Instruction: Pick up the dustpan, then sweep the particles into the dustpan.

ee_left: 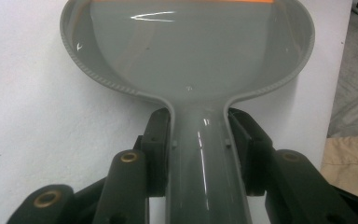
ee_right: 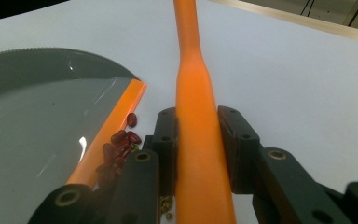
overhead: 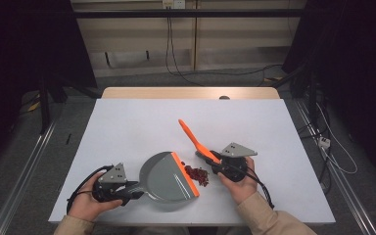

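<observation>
— Sweeping red beans toward a pan: where does the pile lie from the brush?

— The small heap of dark red beans (overhead: 198, 175) sits on the white desk (overhead: 127, 127), near its front edge and a little right of centre, touching the orange rubber lip (overhead: 185, 174) of the grey plastic dustpan (overhead: 164, 182). The beans lie between that lip and the right gripper (overhead: 210, 160), so the sweep judged to come runs from the right gripper's side leftward into the pan.

— And the long axes?

— The orange plastic brush handle (overhead: 194, 138) slants away from the person toward the desk's far edge; the dustpan's grey handle (ee_left: 205, 172) points toward the front left corner, its mouth facing right.

— The tools' hold?

— The right gripper's black jaws are clamped tight on the orange handle, seen in the right gripper view (ee_right: 198, 154). The left gripper (overhead: 133, 190) pinches the dustpan's handle on both sides, jaws partly closed around it.

— Which hand is nearer the beans?

— The right, just beside them; the left is farther off, behind the pan.

— The count?

— One dustpan, one brush, two grippers, one heap; single beans blur together, so no exact number.
</observation>
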A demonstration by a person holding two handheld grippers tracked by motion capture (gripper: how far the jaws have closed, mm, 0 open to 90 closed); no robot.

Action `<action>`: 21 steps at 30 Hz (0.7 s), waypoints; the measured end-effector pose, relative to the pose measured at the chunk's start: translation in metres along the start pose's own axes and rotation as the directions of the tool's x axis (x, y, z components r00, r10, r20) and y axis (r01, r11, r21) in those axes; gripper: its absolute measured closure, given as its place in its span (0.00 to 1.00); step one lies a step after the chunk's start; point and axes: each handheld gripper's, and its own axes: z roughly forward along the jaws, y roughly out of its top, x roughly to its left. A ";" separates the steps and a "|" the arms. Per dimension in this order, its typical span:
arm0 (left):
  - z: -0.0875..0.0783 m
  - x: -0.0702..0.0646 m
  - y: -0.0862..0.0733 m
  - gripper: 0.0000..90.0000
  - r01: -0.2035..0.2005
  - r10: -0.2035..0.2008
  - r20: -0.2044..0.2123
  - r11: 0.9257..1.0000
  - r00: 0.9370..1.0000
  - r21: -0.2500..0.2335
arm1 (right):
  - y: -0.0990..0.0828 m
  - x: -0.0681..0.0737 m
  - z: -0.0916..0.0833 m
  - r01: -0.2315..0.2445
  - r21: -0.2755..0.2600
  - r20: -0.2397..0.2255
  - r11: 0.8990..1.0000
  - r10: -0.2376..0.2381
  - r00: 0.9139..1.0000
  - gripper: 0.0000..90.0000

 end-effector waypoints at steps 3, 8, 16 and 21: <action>0.000 0.001 0.000 0.70 0.003 -0.003 0.005 1.000 1.000 0.002 | 0.000 0.000 0.000 -0.002 -0.001 0.001 1.000 0.002 1.000 0.78; 0.000 0.001 0.000 0.69 0.007 -0.007 0.009 1.000 1.000 0.006 | -0.001 0.002 0.000 0.002 -0.006 0.006 1.000 -0.002 1.000 0.78; 0.001 0.000 0.000 0.69 0.016 -0.015 0.009 1.000 1.000 -0.003 | 0.000 0.007 0.002 -0.003 -0.002 0.009 1.000 0.003 1.000 0.78; 0.001 0.000 0.001 0.69 0.015 -0.015 0.005 1.000 1.000 0.009 | 0.000 0.012 0.003 0.002 -0.004 0.010 1.000 -0.002 1.000 0.78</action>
